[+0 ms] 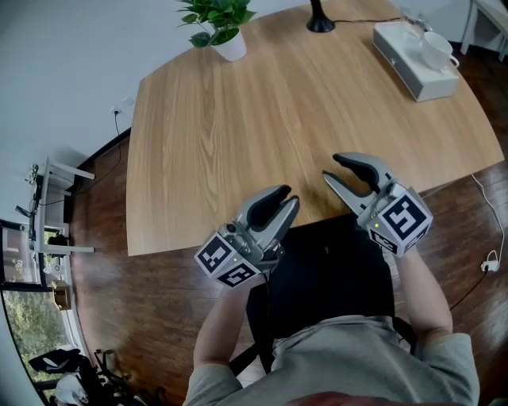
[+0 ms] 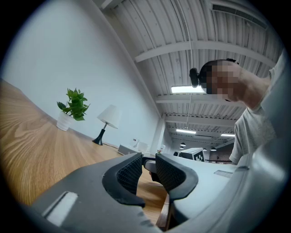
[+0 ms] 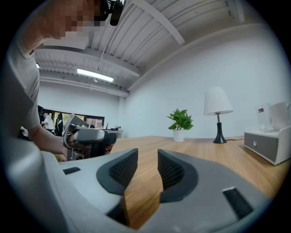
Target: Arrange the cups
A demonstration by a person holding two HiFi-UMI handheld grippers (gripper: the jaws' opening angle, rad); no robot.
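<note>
1. Cup [image 1: 437, 49]: white, with a handle on its right side. It sits on top of a white box [image 1: 406, 70] at the far right of the table [image 1: 206, 151], well apart from both grippers. Only 1 cup is clearly made out. In the right gripper view a clear item stands beside it on the box, too small to identify.
2. Handling (judgement): it looks like glazed ceramic, so stiff, fairly slippery, and likely to chip if knocked against the box. Weight is probably modest; I cannot tell whether anything is in it.
3. Hold point (judgement): pinch the wall at the rim, 1 jaw inside and 1 outside, on the side away from the handle. Lift straight up off the box before moving sideways.
4. Left gripper [image 1: 286, 198]: at the near table edge, tips angled toward the far right and tilted slightly up. Pads are parted by a narrow gap with nothing between them, so it is released.
5. Right gripper [image 1: 332, 166]: over the near part of the table, held level, tips angled toward the far left. Jaws are apart, with only bare wood showing between the pads, so it is empty.
6. Arms: both forearms are drawn in near the torso, and the 2 grippers lie near each other with tips converging.
7. Far edge: a potted plant [image 1: 220, 24] and a lamp base [image 1: 320, 20], both clear of the cup.
</note>
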